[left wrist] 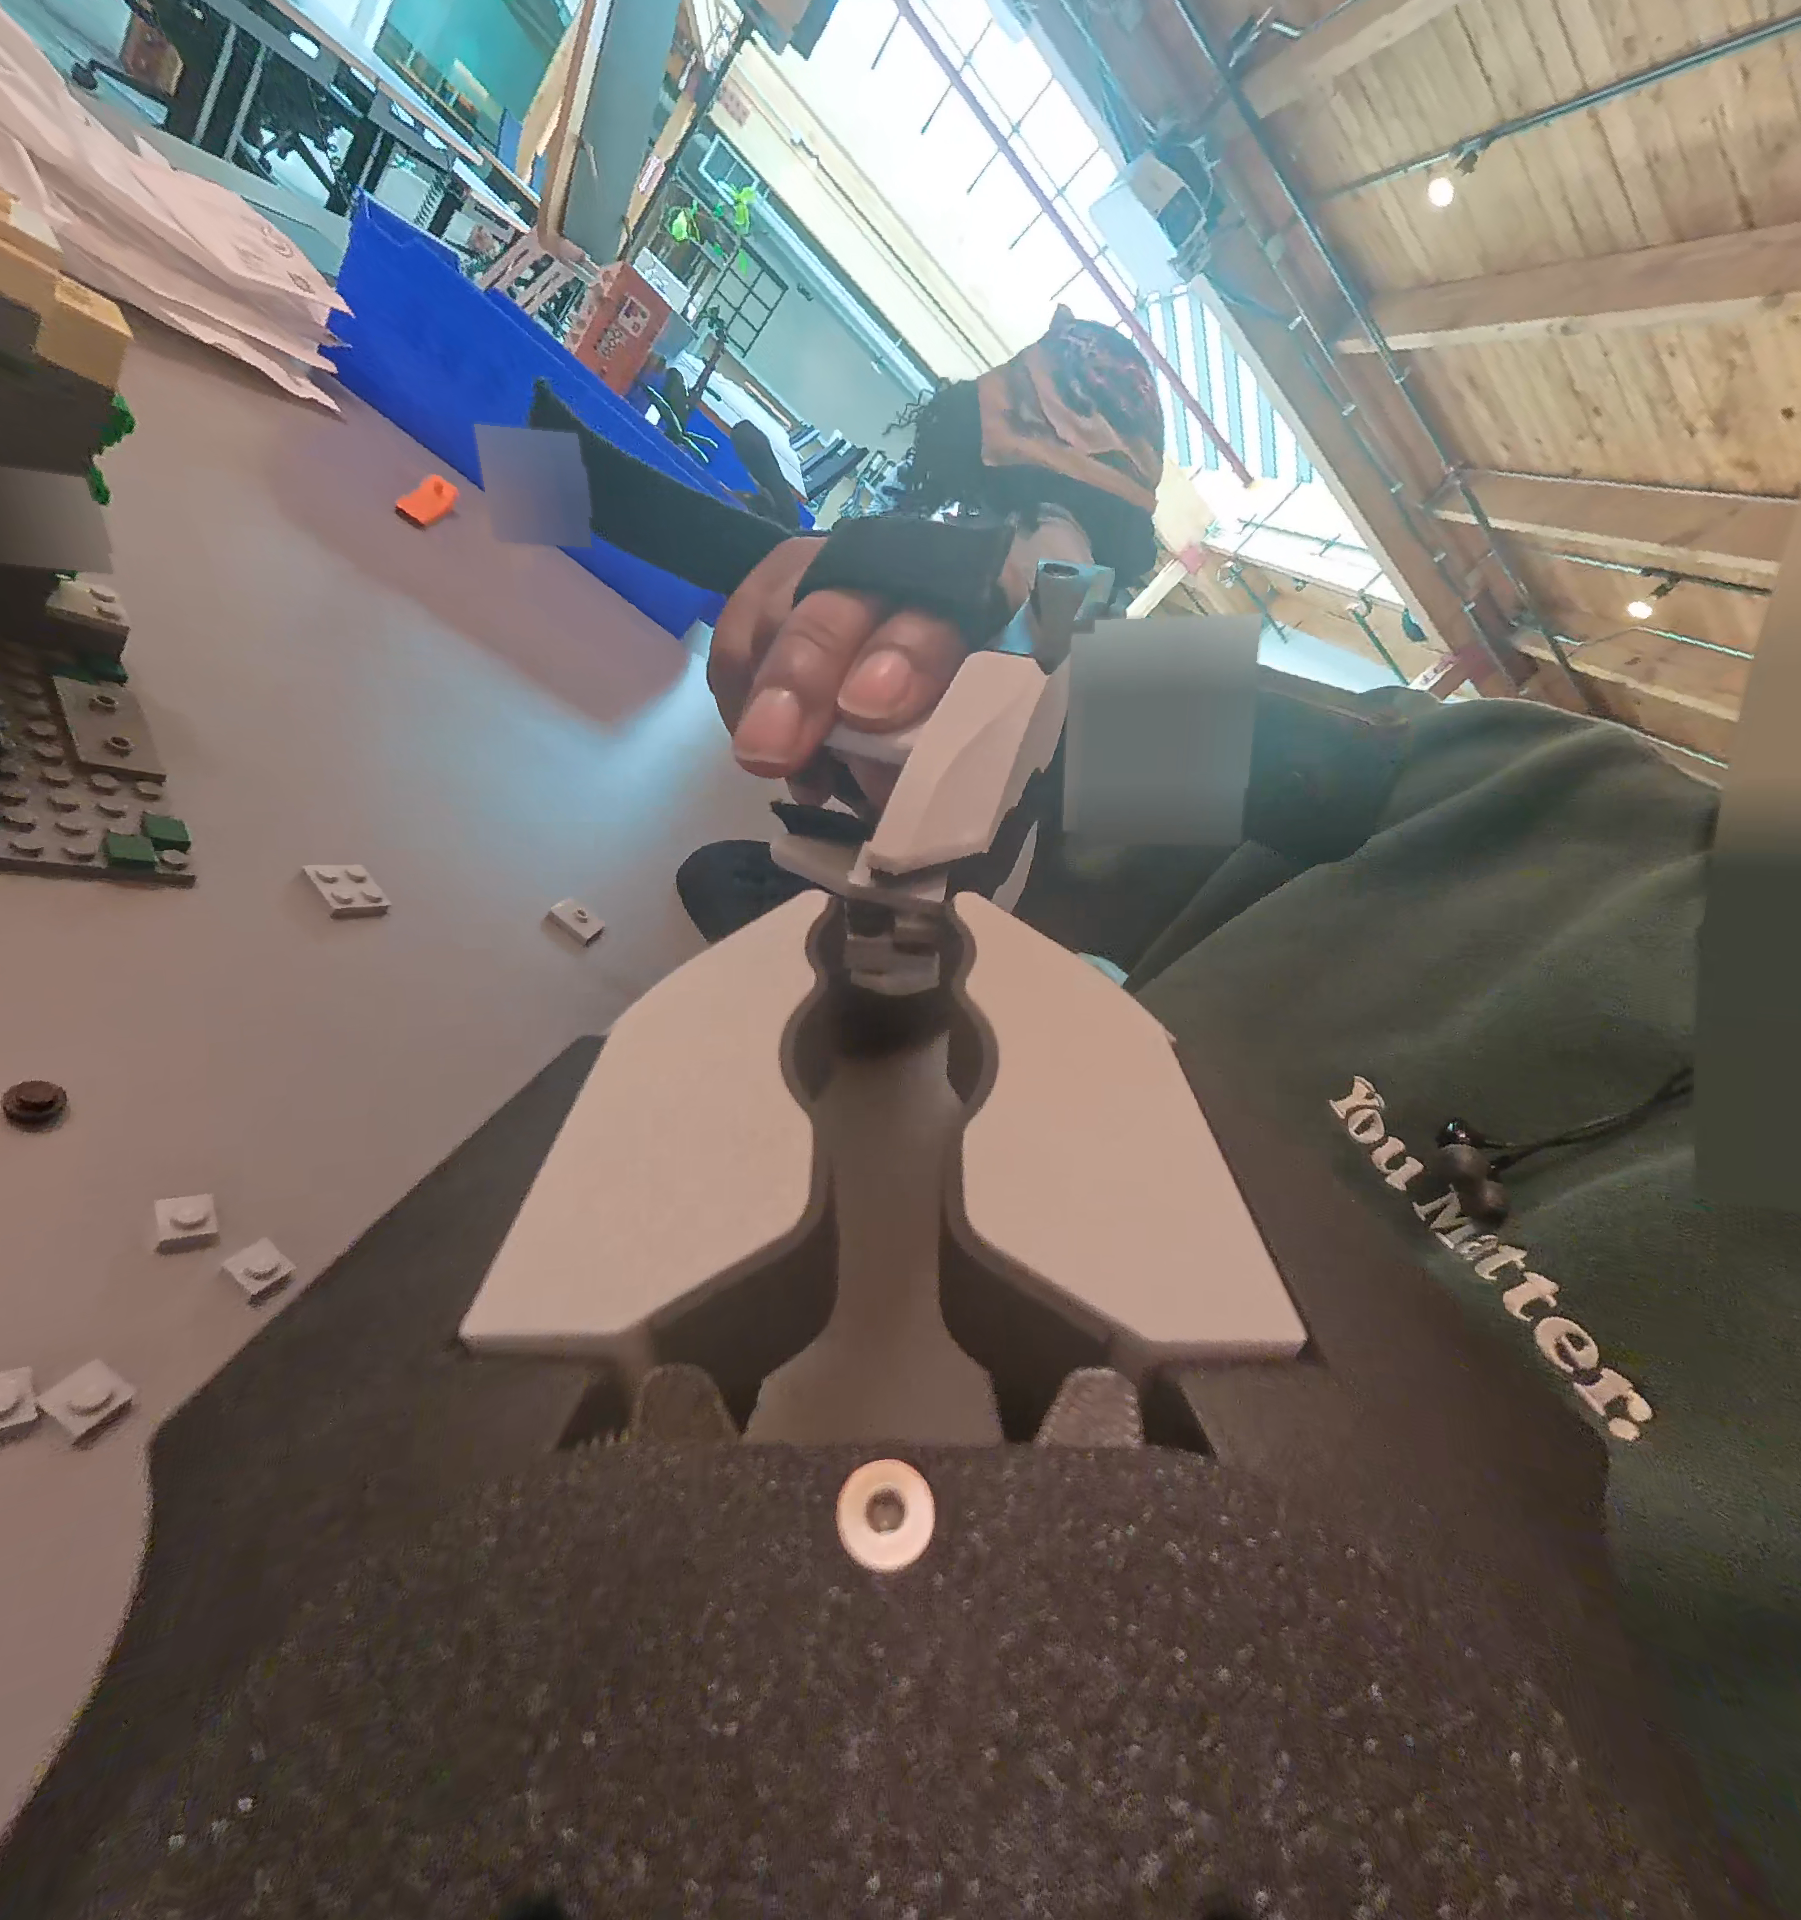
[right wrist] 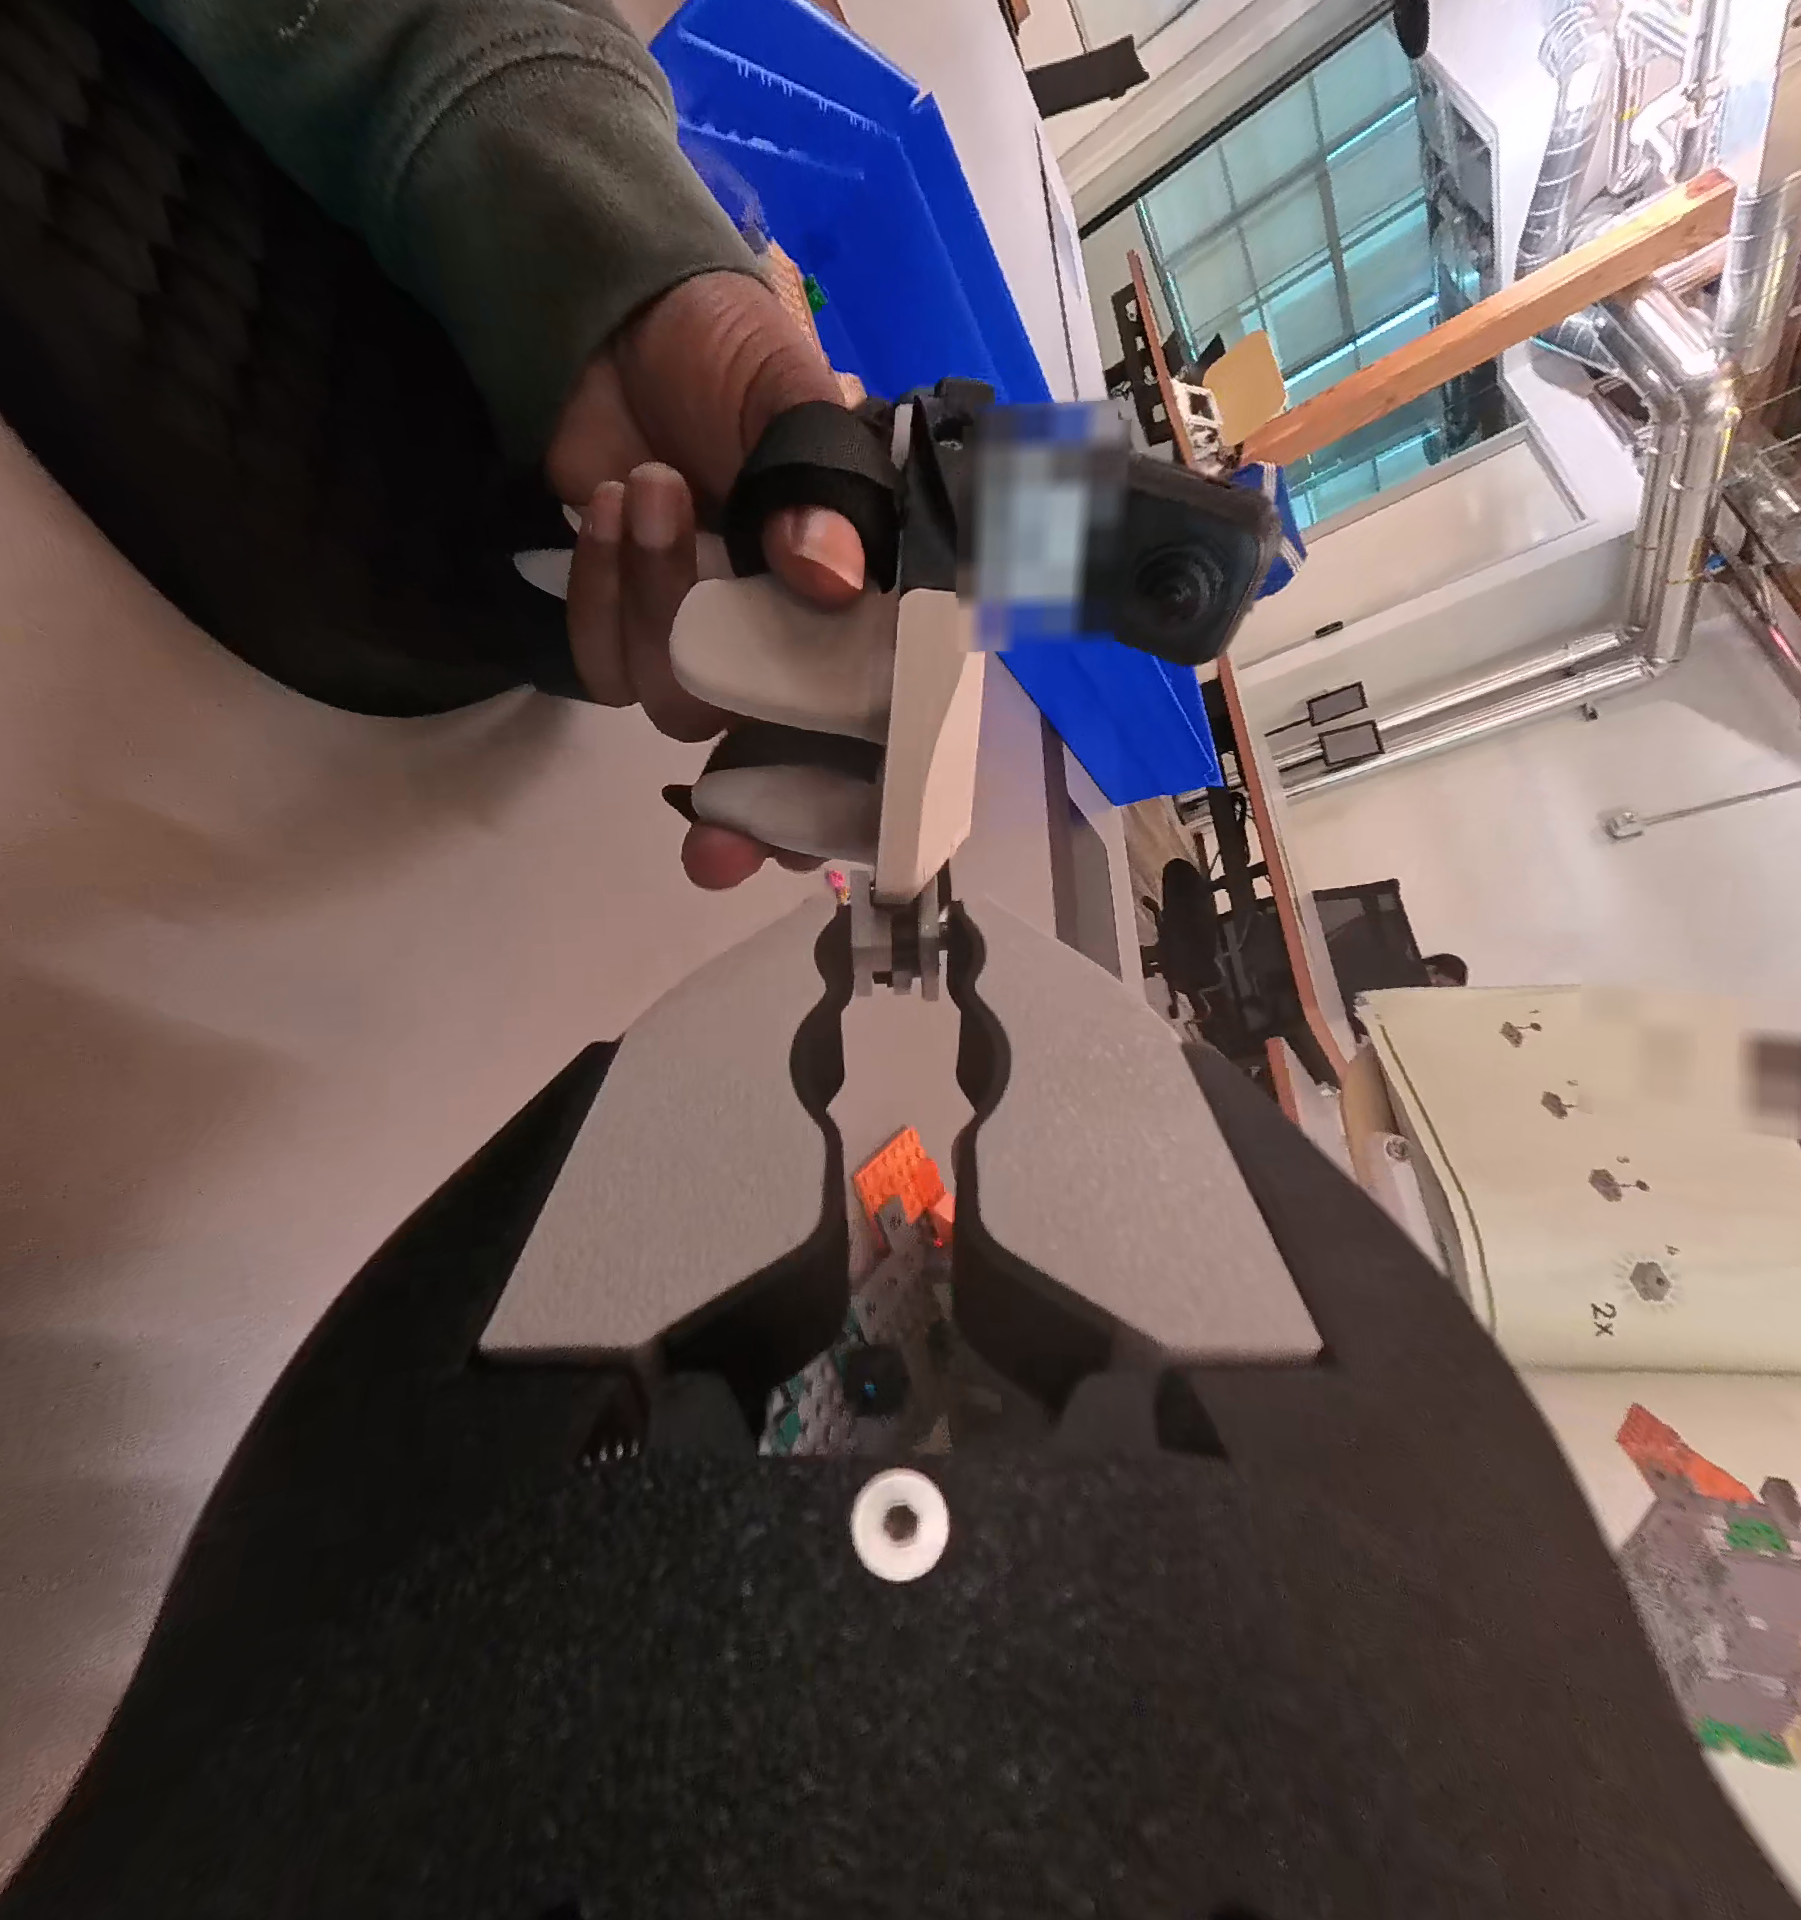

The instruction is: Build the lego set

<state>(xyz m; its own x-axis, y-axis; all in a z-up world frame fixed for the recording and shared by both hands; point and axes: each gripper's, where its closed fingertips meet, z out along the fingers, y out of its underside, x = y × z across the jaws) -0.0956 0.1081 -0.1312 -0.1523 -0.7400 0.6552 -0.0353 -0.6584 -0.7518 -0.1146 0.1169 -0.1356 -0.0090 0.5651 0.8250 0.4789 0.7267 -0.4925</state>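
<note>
Above the grey table (left wrist: pixel 376 665), your left gripper (left wrist: pixel 888 940) and right gripper (right wrist: pixel 901 951) meet tip to tip, each pinching the small grey stack (left wrist: pixel 891 951), which lies between them; the castle (left wrist: pixel 34 665) sits well left.

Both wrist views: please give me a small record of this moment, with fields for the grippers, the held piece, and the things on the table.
left gripper: shut on small grey lego assembly, held in the air
right gripper: shut on the same assembly, tip to tip with the left
loose grey plates: scattered on the table
orange piece: alone, farther off
partial build: grey baseplate, left edge of left wrist view
instruction booklet: open, right side of right wrist view
</note>
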